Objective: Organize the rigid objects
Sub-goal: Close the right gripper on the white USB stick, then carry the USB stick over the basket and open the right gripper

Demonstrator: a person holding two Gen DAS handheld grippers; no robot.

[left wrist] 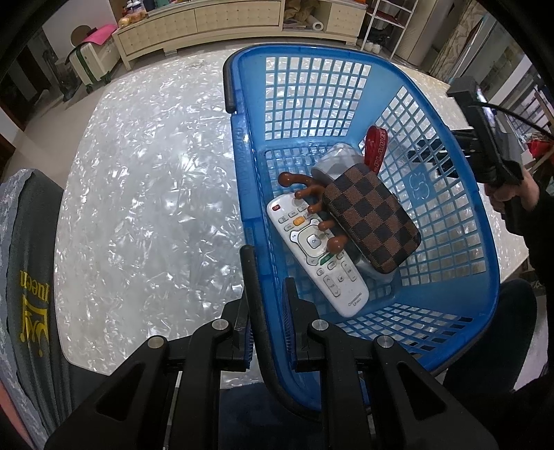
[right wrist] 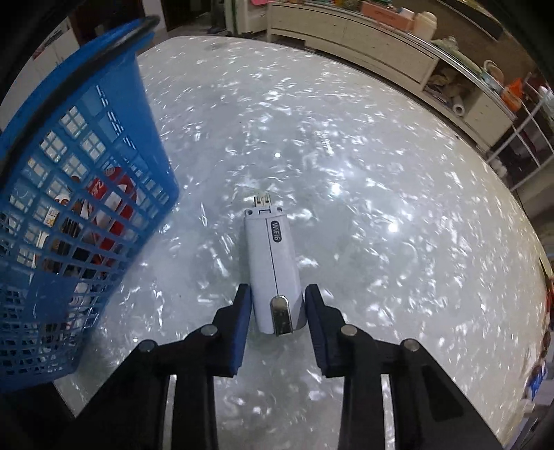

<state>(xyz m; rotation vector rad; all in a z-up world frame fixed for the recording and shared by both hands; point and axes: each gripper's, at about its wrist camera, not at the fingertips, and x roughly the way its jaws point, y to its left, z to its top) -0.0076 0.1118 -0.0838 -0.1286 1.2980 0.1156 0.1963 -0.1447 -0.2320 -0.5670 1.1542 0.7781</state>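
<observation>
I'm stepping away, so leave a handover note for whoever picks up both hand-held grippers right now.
Left hand-held gripper: shut on the basket's black handle, holding the basket.
Right hand-held gripper: open, fingers either side of the white WiFi dongle, which lies on the table beside the basket.
Done: remote, checkered case, brown comb and red tag are in the basket.
Left: close on the dongle and put it in.

table (right wrist: 346, 155) — glossy pearly white | cream cabinet (left wrist: 214, 20) at far wall | white suitcase (left wrist: 93, 59) — left
</observation>
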